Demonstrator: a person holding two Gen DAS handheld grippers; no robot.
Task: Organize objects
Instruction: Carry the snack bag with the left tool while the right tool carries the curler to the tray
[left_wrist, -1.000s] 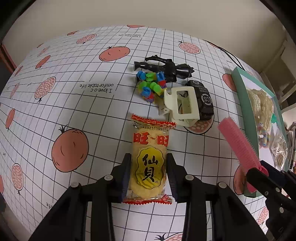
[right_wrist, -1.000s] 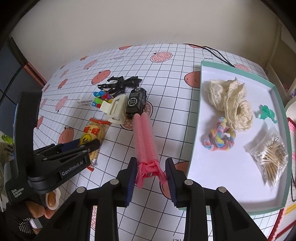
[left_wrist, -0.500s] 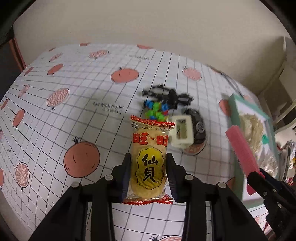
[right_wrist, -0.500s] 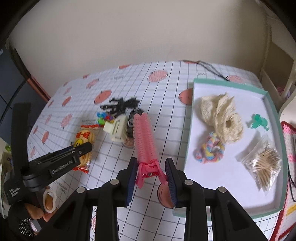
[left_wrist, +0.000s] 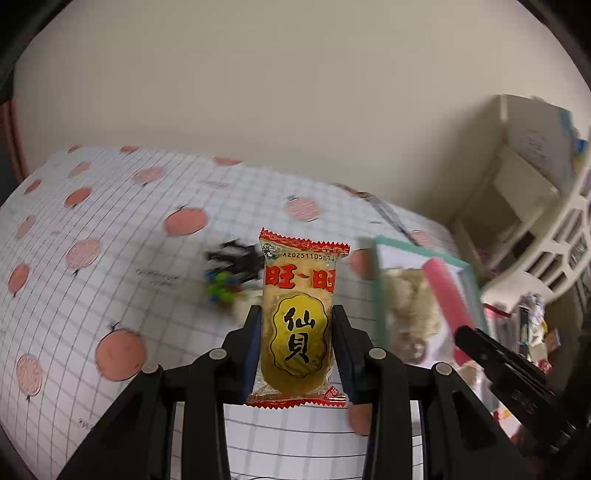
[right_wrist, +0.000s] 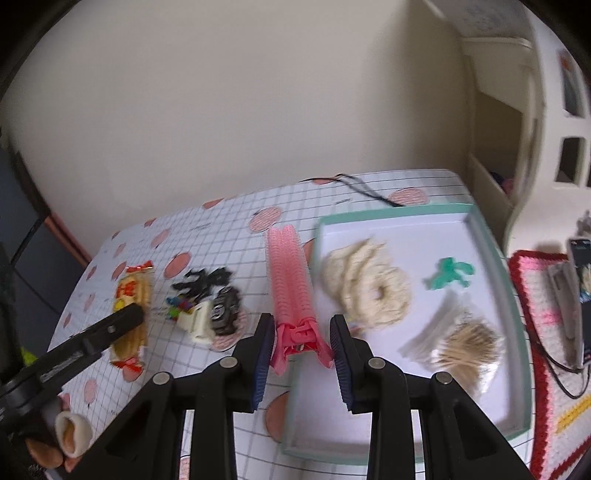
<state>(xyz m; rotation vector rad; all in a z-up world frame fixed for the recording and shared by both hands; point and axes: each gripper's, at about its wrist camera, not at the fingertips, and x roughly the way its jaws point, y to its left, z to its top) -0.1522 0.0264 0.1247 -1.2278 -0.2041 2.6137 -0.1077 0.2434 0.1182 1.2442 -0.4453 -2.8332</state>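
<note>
My left gripper (left_wrist: 295, 325) is shut on a yellow and red rice cracker packet (left_wrist: 299, 314), held in the air above the table. The same rice cracker packet (right_wrist: 131, 317) shows in the right wrist view at the left. My right gripper (right_wrist: 301, 332) is shut on the base of a pink hair roller clip (right_wrist: 290, 280), which points away above the left edge of the green-rimmed tray (right_wrist: 484, 236). From the left wrist view, the pink hair roller clip (left_wrist: 447, 291) hangs over the green-rimmed tray (left_wrist: 380, 280).
In the tray lie a cream scrunchie (right_wrist: 365, 284), a green figure (right_wrist: 448, 273) and a bag of cotton swabs (right_wrist: 458, 339). On the tablecloth (right_wrist: 221, 236) sit a black figure (right_wrist: 203, 280), coloured beads (right_wrist: 179, 306), a cream clip (right_wrist: 195, 321) and a black device (right_wrist: 223, 312). A white rack (right_wrist: 546, 110) stands at the right.
Both grippers have risen with their loads and swung right. The packet left the tablecloth; the pink clip now hangs at the tray's left edge.
</note>
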